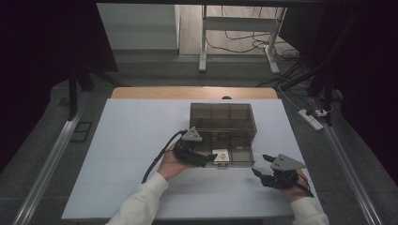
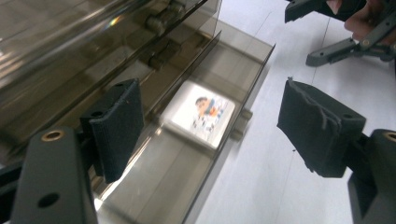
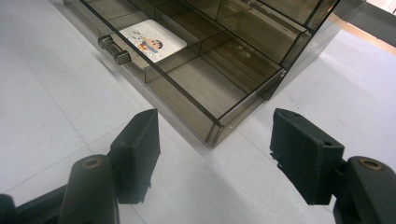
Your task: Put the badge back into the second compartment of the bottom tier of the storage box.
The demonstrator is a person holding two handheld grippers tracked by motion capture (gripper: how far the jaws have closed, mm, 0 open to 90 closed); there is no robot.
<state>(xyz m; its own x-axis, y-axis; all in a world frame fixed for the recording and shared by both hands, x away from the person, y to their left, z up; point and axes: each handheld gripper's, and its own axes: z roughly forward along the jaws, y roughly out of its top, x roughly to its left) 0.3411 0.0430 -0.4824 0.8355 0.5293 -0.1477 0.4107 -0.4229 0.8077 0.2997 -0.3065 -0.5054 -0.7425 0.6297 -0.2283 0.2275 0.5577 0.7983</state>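
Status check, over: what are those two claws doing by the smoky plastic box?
Left gripper open above the pulled-out drawer, holding nothing. Right gripper open, empty, off the drawer's corner. Picture card flat in the drawer. Nothing in the way.

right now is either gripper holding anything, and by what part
Nothing is held. The left gripper is open over the drawer with the card; the right gripper is open above the table.

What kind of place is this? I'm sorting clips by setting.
Probably a lab or recording workspace, not a home: a white-covered table flanked by black curtains, loose cables on the floor behind, and a power strip beside it.
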